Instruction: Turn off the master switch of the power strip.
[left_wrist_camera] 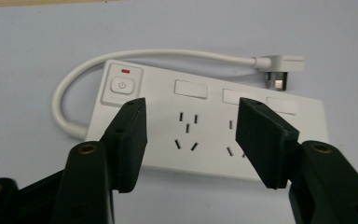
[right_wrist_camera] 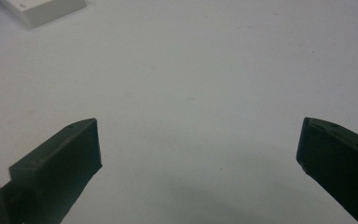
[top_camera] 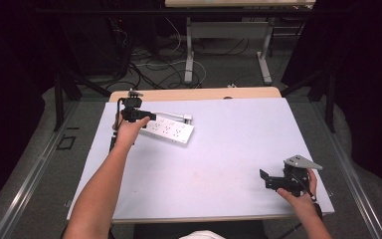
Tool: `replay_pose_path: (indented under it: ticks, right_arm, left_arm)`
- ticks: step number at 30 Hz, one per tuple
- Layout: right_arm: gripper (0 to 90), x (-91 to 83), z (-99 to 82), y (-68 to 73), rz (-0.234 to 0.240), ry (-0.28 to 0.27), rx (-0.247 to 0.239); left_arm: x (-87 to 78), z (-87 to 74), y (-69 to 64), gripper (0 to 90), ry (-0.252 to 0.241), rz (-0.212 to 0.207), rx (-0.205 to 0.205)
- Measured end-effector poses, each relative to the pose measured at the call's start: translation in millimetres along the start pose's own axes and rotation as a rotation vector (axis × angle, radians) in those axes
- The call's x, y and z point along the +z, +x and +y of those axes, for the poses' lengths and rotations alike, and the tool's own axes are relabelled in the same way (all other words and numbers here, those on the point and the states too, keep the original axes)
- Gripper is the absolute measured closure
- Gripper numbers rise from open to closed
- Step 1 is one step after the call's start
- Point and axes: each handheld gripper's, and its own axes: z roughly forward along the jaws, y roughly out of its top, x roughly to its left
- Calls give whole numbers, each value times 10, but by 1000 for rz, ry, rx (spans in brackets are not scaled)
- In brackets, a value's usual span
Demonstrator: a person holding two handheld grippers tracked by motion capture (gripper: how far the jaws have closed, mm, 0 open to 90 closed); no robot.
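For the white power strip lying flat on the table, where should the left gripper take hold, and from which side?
Probably across the short width of the power strip, coming down from above near its switch end. It lies flat, long and narrow, so the long edges give parallel faces that look within the jaws' spread. The left gripper hangs open over it; the cable loops off that end.

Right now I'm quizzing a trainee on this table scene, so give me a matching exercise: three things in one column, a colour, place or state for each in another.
Things:
1. power strip
2. small light above the power button
3. right tool

Descriptions:
A. red
B. open, over bare table near the front right corner
C. white, lying flat at the far left of the table

Pairs: 1-C, 2-A, 3-B
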Motion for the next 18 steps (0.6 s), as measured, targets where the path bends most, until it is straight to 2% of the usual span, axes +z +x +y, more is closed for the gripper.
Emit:
replay_pose_path:
  ticks: [2,8,13,18]
  right_arm:
    - [0,4,-3,4,-8,-3,7]
    - [0,-3,-3,-6,-5,3,10]
    - [0,-6,-2,-11,-5,-2,9]
    - [0,-2,-2,-1,-6,3,10]
  left_arm:
    - [-42,-27,-17,407,-1,-21,0]
    - [-151,-127,-74,358,-16,-37,50]
    - [-264,-196,-108,347,-29,-69,82]
    - [-366,-273,-138,343,-61,-73,107]
